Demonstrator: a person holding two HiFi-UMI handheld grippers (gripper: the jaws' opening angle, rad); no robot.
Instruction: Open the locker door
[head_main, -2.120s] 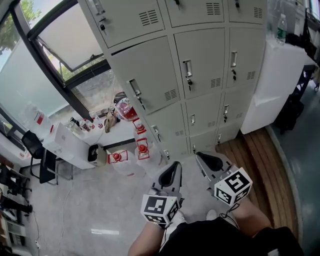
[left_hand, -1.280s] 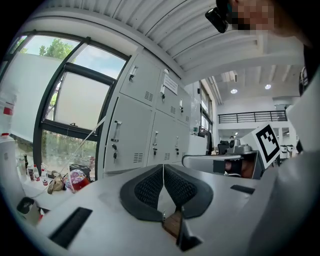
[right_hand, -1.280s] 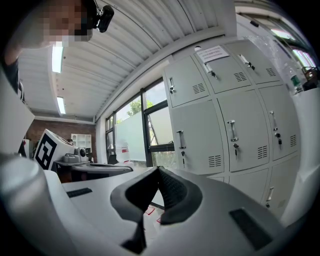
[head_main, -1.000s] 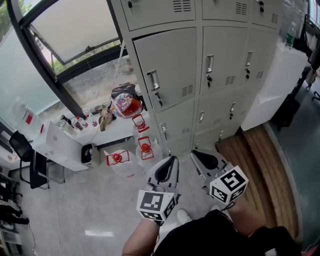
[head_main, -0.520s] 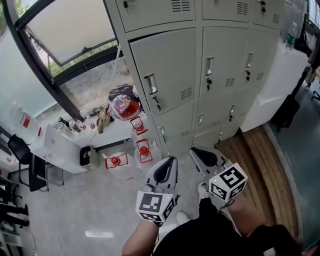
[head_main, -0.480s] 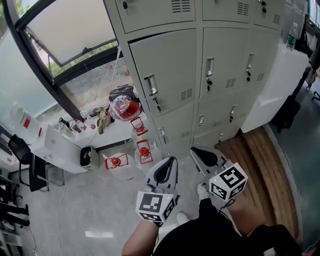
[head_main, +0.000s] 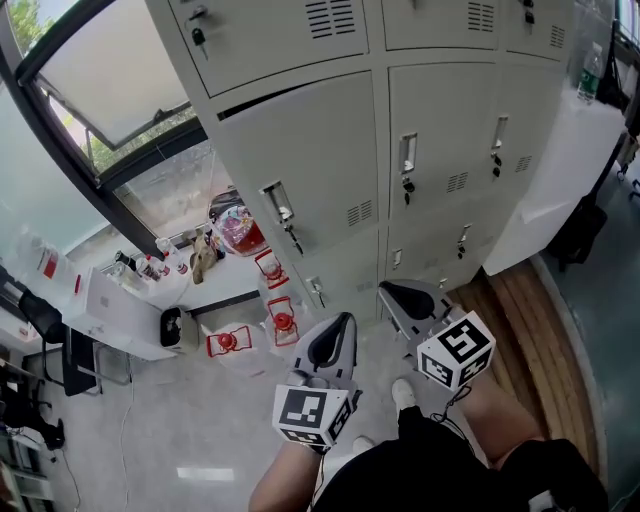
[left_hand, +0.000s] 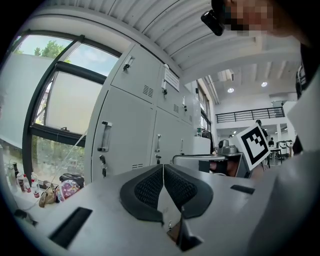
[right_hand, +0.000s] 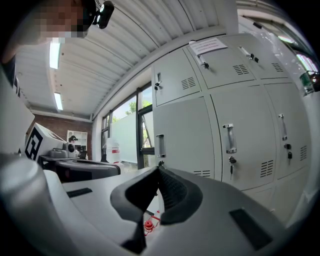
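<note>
**Room.** Pale polished floor (head_main: 140, 430). A strip of wooden boards (head_main: 530, 320) lies to the right of the locker bank (head_main: 440, 60).

**Locker bank.** Grey metal, with several columns of vented doors that carry upright handles and hanging keys.

**Left of the locker bank.** A large window (head_main: 110, 80) and a low white desk (head_main: 120, 320) bearing small bottles. Red-capped containers (head_main: 272, 325) stand on the floor at the bank's foot.

**Locker door** (head_main: 310, 160). Left column of the bank, ahead of both grippers and well apart from them. The handle (head_main: 274, 203) is untouched, and a dark slit runs along the door's top edge.

**Left gripper** (head_main: 345, 322). Held level and pointed at the locker bank, jaws pressed together with nothing between them.

**Right gripper** (head_main: 390, 292). Just beside the left one on the same heading, jaws closed and empty.
</note>
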